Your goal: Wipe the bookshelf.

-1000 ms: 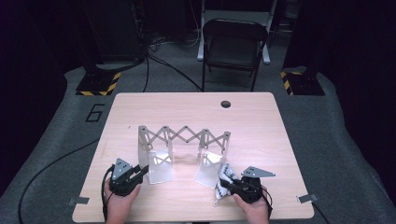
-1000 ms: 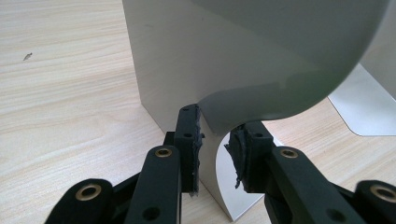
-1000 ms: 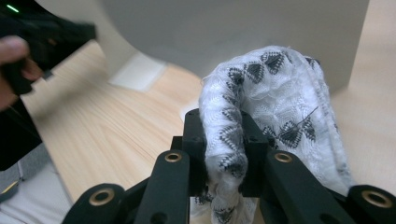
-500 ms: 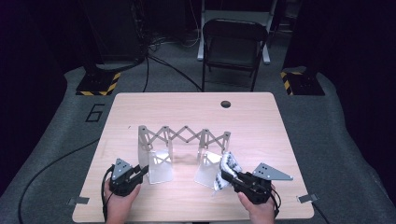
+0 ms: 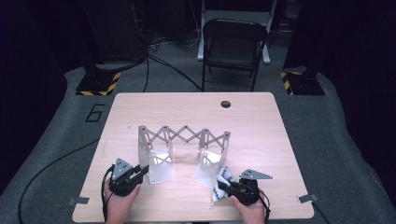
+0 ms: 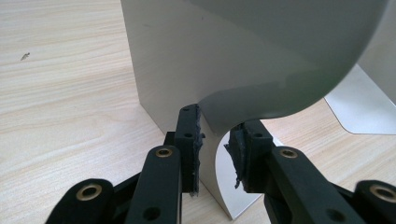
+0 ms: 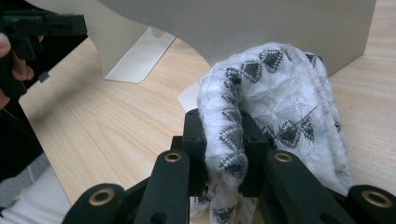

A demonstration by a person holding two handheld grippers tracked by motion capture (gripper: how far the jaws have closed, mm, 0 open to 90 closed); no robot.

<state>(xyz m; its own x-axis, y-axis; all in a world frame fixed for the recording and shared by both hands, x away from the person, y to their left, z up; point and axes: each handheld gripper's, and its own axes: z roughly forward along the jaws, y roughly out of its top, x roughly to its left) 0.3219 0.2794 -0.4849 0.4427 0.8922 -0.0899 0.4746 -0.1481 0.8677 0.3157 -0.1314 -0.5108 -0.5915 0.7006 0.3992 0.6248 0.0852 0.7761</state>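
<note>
Knitted white cloth (image 7: 275,112), patterned with dark grey diamonds and soft in its folds, is pinched between the black jaws of the right gripper (image 7: 224,154); it is held low over the table's near edge, just in front of the rack's right foot. A thin, smooth grey sheet-metal panel (image 6: 219,154), curved at its lower edge, stands between the ragged rubber pads of the left gripper (image 6: 215,154), whose jaws are closed against it. This panel belongs to the expandable metal rack (image 5: 183,140), with scissor-lattice bars across its top. Pale wood-grain table (image 5: 187,105) is left bare behind the rack and toward both side edges.
</note>
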